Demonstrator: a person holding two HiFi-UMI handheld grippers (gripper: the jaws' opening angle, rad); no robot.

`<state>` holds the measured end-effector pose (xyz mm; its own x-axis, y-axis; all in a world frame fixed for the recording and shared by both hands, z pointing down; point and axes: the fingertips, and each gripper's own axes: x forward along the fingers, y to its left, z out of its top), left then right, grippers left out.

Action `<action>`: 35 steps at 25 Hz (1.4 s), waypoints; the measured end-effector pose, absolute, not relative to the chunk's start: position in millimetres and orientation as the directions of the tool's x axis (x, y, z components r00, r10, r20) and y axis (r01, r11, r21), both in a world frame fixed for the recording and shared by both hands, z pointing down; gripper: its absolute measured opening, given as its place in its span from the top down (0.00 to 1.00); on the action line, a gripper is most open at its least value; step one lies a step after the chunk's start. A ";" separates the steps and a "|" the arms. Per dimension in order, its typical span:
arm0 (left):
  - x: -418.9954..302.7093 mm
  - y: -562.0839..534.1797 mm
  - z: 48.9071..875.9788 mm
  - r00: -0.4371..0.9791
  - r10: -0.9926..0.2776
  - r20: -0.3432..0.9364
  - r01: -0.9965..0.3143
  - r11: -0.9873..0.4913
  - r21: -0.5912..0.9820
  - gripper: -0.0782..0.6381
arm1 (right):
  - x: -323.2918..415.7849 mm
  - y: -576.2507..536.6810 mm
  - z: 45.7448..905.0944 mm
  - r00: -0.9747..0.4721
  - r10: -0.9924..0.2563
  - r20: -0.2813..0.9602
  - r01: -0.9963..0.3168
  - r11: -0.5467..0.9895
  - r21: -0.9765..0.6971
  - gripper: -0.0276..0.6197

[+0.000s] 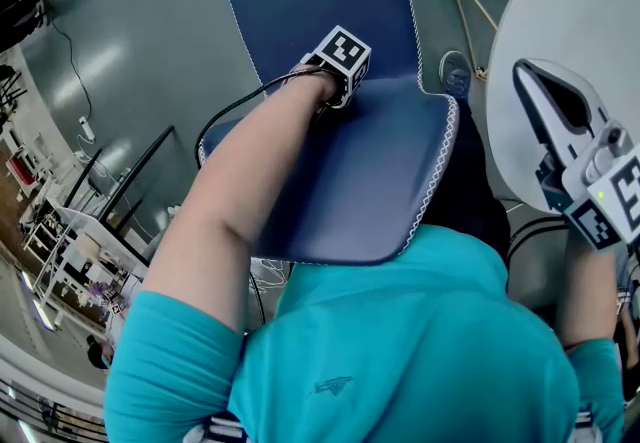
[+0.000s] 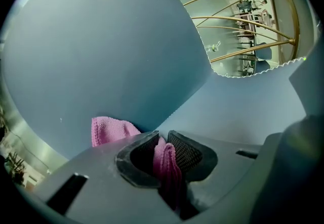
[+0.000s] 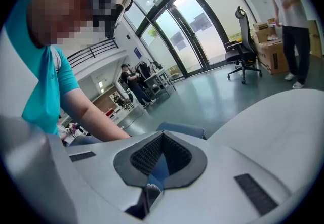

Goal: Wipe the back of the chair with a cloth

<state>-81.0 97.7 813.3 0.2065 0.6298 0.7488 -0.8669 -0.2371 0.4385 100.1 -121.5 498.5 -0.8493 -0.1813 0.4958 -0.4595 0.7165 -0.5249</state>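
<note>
Teal-sleeved arm (image 1: 250, 191) reaches the chair back (image 1: 310, 1), where left tool (image 2: 161, 142) squeezes a pink cloth (image 2: 109, 129) to rub it. Right tool (image 3: 162, 139) hangs beside the chair, closed on nothing.

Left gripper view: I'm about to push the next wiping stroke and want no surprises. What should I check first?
1. Cloth clamped in left gripper: ok.
2. Cloth against chair back: ok, its free corner seems to lie on it.
3. Right gripper clear of the chair, over the table: ok.
4. Right gripper empty, jaws together: ok.
5. Chair steadied against pushing: cannot tell.
</note>
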 end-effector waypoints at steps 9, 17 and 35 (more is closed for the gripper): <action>-36.1 73.6 808.8 0.276 0.607 0.746 -0.853 -0.203 0.481 0.79 | 114.8 -129.7 493.5 -0.846 -0.188 0.499 -0.468 0.711 -0.525 0.96; 0.5 68.0 810.1 0.312 0.591 0.744 -0.832 -0.208 0.515 0.79 | 124.3 -122.3 495.4 -0.845 -0.205 0.493 -0.477 0.706 -0.523 0.96; 70.3 38.2 799.0 0.420 0.564 0.711 -0.779 -0.177 0.601 0.79 | 163.5 -122.3 484.7 -0.832 -0.261 0.489 -0.520 0.675 -0.523 0.96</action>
